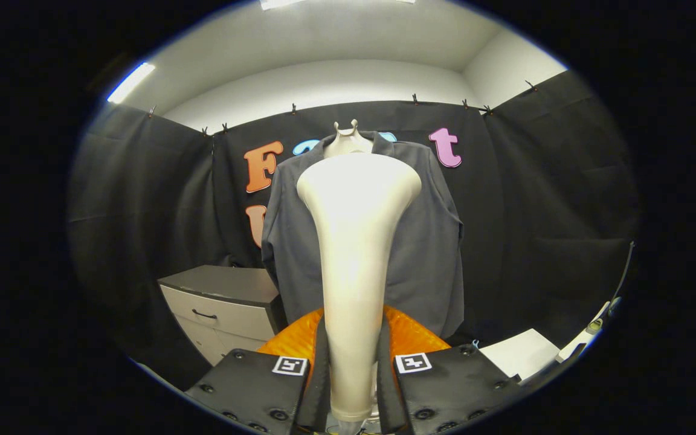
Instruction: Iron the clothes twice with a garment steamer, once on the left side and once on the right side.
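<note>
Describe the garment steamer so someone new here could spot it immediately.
Start at the dark grey shirt hanging on the black booth wall. Right before it rises the garment steamer, its handle clamped in the gripper. It is the sole cream, trumpet-shaped object, flaring to a broad head.

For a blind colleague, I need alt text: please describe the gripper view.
The gripper is shut on the handle of a cream garment steamer, held upright with its wide head in front of a dark grey jacket hanging on a mannequin. A small drawer cabinet stands beside the jacket.
</note>
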A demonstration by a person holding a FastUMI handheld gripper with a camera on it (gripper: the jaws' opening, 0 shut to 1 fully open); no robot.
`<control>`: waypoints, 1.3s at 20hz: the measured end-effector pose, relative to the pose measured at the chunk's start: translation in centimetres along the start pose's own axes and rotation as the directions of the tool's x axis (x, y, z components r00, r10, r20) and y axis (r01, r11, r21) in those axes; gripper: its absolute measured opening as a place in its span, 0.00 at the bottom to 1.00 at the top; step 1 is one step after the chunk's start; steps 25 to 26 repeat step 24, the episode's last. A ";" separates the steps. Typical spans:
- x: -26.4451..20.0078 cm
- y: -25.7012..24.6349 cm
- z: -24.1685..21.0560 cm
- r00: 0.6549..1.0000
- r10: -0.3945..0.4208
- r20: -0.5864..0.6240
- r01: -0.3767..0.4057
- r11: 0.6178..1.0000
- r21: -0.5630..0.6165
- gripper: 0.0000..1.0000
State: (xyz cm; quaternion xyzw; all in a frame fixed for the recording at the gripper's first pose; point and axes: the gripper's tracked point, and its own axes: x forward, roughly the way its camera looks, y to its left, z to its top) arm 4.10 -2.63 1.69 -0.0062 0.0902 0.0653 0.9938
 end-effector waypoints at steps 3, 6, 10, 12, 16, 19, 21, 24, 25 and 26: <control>-0.4 0.5 0.7 1.000 0.009 0.015 -0.009 1.000 -0.010 0.39; -0.6 1.3 0.7 1.000 0.010 0.026 -0.010 1.000 -0.009 0.39; -0.4 1.5 0.4 0.999 -0.001 0.033 0.001 1.000 0.000 0.39; -0.2 1.5 0.2 1.000 -0.003 0.030 0.003 1.000 0.008 0.39; 0.2 1.6 0.0 1.000 -0.006 0.026 0.006 1.000 0.010 0.39; 0.2 1.7 -0.1 1.000 -0.009 0.026 0.009 1.000 0.007 0.39; 0.3 1.9 -0.1 1.000 -0.007 0.028 0.007 1.000 0.002 0.39; 0.3 2.2 -0.3 1.000 -0.003 0.027 0.003 1.000 -0.001 0.39; 0.3 2.2 -0.3 1.000 -0.003 0.027 0.003 1.000 -0.001 0.39; 0.3 2.2 -0.3 1.000 -0.003 0.027 0.003 1.000 -0.001 0.39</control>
